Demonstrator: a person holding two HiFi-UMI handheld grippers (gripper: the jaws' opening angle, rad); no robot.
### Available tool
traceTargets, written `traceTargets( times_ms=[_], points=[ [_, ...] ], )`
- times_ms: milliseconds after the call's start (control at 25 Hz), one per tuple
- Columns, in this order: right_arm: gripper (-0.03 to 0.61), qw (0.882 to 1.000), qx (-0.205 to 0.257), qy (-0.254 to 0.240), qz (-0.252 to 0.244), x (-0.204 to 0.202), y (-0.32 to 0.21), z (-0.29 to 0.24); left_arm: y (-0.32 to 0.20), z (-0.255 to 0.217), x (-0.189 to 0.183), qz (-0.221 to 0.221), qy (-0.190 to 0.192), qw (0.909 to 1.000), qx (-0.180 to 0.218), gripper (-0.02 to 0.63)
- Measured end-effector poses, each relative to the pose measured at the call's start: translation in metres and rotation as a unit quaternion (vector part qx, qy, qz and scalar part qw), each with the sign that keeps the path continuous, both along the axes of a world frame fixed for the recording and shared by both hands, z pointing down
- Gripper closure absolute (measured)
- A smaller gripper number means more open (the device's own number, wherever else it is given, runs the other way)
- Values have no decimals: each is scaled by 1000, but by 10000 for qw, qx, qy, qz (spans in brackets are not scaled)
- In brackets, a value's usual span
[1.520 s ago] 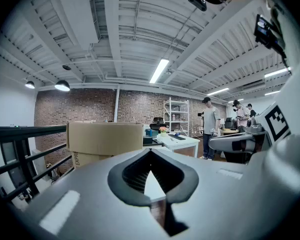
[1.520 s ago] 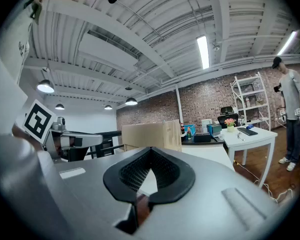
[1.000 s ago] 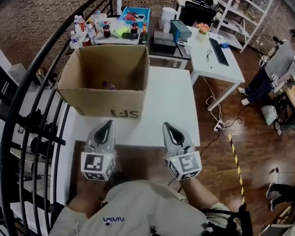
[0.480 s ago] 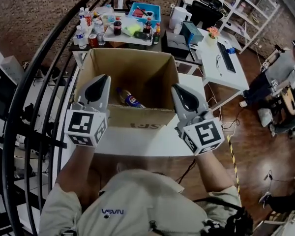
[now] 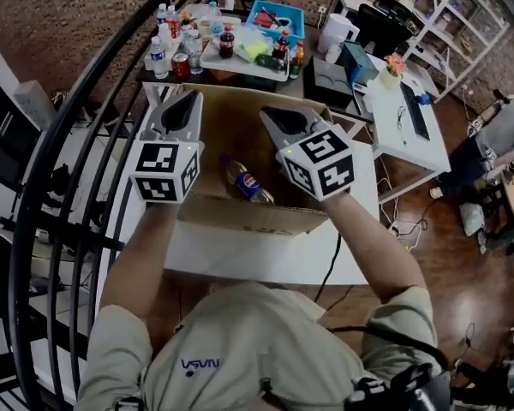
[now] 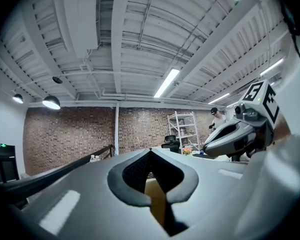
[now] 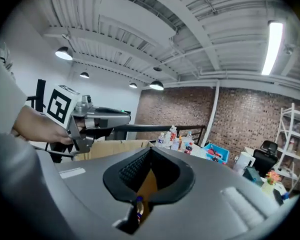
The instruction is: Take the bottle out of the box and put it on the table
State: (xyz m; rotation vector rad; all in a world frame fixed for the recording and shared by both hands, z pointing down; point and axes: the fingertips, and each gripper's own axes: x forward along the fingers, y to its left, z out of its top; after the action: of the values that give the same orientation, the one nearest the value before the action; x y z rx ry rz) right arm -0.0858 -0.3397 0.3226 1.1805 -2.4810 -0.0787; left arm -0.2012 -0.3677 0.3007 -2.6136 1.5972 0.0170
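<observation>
Bottle lies diagonally in box, cap far-left; left gripper, right gripper clenched empty.

The box was matt brown cardboard, the bottle glossy plastic. The left claw and right claw were smooth grey plastic with dark ribbed pads. The table was smooth white, the floor glossy wood.

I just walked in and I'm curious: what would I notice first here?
Two grey tools with checkered cubes, the left gripper and the right gripper, hover shut and empty over a big open cardboard box on a white table. Inside the box, one bottle with a blue label lies on its side. Behind the box stands a cluster of drink bottles.
</observation>
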Motion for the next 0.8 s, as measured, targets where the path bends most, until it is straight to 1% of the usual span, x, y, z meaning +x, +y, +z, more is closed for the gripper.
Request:
traceTargets(
  times_ms=[80, 160, 240, 320, 400, 520, 600, 680, 800],
  points=[
    [569, 9990, -430, 79, -65, -11, -23, 25, -12, 4, 2, -95, -44, 9999, -12, 614],
    [526, 9959, -869, 245, -113, -20, -43, 57, -25, 14, 1, -174, -117, 9997, -119, 614],
    [494, 9906, -1254, 530, -151, -27, -56, 92, -39, 30, 2, -204, -220, 9991, -315, 614],
    [469, 9833, -1588, 862, -222, -32, -62, 129, -47, 47, 5, -134, -283, 9984, -480, 614],
    [442, 9745, -1880, 1182, -334, -36, -62, 163, -51, 62, 10, -28, -369, 9974, -616, 611],
    [408, 9600, -2298, 1524, -478, -39, -59, 207, -53, 83, 16, 18, -542, 9949, -847, 591],
    [397, 9495, -2525, 1781, -546, -37, -56, 237, -54, 93, 17, 46, -571, 9934, -992, 587],
    [385, 9363, -2808, 2019, -617, -32, -50, 267, -55, 96, 17, 63, -550, 9927, -1069, 563],
    [357, 9155, -3289, 2224, -648, -21, -41, 306, -56, 97, 17, 36, -508, 9928, -1089, 541]
  ],
)
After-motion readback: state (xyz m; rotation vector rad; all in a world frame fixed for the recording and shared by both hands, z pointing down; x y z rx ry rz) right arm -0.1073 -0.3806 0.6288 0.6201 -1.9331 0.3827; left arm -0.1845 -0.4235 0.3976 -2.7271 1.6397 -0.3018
